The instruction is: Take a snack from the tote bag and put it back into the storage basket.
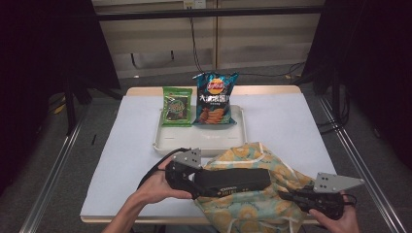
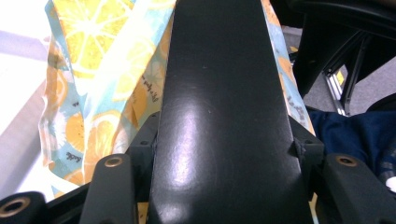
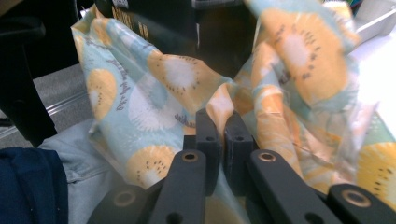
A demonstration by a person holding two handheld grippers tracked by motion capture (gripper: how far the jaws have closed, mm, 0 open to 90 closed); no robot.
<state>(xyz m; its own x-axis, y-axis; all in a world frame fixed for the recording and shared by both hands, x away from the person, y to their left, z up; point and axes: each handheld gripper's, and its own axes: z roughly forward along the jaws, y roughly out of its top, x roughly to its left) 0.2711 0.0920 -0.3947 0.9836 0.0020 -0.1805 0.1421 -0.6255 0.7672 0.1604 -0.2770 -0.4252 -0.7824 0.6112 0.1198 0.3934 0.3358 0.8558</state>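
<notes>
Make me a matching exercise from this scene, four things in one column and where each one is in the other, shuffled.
1. black box
2. blue chip bag
3. green snack bag
4. fruit-print bag

A. left on the white tray
B. pinched by the right gripper
C. between the left gripper's jaws
D. right on the tray

Pairs: 1-C, 2-D, 3-A, 4-B

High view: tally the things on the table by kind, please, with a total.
Snack bags: 2 (green bag, blue chip bag)
Trays: 1 (white tray)
Fabric bags: 1 (fruit-print bag)
Boxes: 1 (black box, in the left gripper)
Total: 5
</notes>
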